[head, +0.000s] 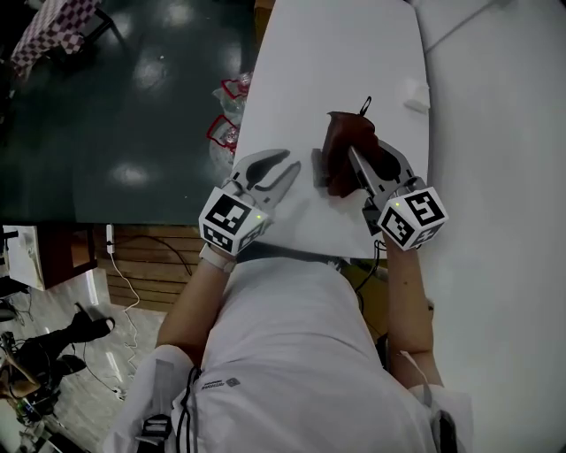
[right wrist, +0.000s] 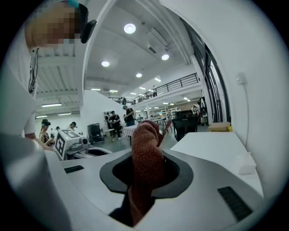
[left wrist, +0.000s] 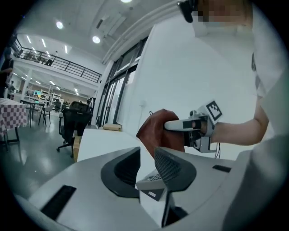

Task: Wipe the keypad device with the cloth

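Two grips matter: in the head view the left gripper (head: 287,166) and right gripper (head: 358,164) hover near each other over the table (head: 354,53); in the left gripper view the jaws clamp the keypad device (left wrist: 151,182); in the right gripper view the jaws pinch the cloth (right wrist: 146,158), so sweep its loose fold flat across the keys, with the device held steady.

We've got a long white table (head: 336,53) here with a small white block (head: 416,99) sitting near its right edge. Just off the left edge, against the dark floor (head: 133,115), there are a couple of clear packets with red trim (head: 226,115). Farther out we can spot a checkered tablecloth (head: 53,26), a black office chair (left wrist: 74,122), a tan box (left wrist: 112,127) and some people standing around (right wrist: 128,115) under round ceiling lights (right wrist: 129,28).
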Demonstrator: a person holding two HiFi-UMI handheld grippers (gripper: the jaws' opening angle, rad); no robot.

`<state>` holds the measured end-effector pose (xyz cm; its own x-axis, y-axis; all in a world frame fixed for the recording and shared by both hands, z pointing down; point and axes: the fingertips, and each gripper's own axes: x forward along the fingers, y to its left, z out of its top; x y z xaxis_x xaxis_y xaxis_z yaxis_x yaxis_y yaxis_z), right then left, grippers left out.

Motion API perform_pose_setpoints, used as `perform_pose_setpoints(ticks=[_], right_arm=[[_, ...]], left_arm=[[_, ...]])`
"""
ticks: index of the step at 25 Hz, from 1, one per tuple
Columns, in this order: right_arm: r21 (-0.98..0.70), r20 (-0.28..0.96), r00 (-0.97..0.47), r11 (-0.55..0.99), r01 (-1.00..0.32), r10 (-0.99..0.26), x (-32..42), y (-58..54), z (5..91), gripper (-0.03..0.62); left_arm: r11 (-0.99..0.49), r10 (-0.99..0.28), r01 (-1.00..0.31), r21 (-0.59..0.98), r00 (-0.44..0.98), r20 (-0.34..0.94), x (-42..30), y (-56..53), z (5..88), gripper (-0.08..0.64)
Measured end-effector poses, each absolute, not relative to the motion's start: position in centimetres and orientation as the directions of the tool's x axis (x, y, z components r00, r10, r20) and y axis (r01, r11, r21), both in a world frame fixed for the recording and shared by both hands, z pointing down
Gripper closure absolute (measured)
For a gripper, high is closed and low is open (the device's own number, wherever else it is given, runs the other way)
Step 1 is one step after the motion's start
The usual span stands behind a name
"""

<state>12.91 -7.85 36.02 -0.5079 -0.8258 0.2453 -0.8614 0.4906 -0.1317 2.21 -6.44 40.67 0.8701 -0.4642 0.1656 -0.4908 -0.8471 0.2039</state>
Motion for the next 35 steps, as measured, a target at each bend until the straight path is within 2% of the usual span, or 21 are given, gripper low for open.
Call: perform_pose_setpoints(ticks=[7, 10, 15, 19, 25, 31, 35], right_arm=[[-0.051, 0.126, -0.460, 0.457, -0.888, -0.879, 10.2, -4.3, 32.3, 0.509], [-0.040, 0.102, -0.437, 0.435, -0.900, -0.894, 9.3, -3.0, 31.2, 0.509], [0.035, 0.109, -0.415, 0.420, -0.907, -0.903, 6.9, -1.5, 30.5, 0.509], [0.033, 0.088, -0.395, 0.399, -0.916, -0.915, 5.2, -0.6, 30.0, 0.511], [0.076, 0.090, -0.374, 0.381, -0.921, -0.923, 2.5, -0.5, 29.9, 0.511], [0.107, 0.115, -0.368, 0.379, -0.919, -0.923, 0.6, 0.0, 31.0, 0.511], [0.106, 0.125, -0.357, 0.370, -0.923, -0.926, -0.4, 0.1, 31.1, 0.511]], left_arm=[[-0.862, -0.476, -0.484, 0.147, 0.875, 0.092, -1.3, -6.2, 36.1, 0.526], [-0.871, -0.467, -0.474, 0.133, 0.881, 0.079, -2.7, -5.7, 34.4, 0.536], [-0.899, -0.414, -0.417, 0.133, 0.909, 0.055, -4.6, -4.5, 32.9, 0.548], [-0.910, -0.385, -0.386, 0.155, 0.922, 0.037, -6.3, -4.2, 32.5, 0.549], [-0.913, -0.372, -0.374, 0.162, 0.927, 0.042, -8.3, -4.6, 32.5, 0.549], [-0.905, -0.358, -0.354, 0.234, 0.933, 0.029, -9.4, -4.6, 32.7, 0.549], [-0.907, -0.364, -0.359, 0.218, 0.931, 0.021, -10.2, -4.6, 32.5, 0.549]])
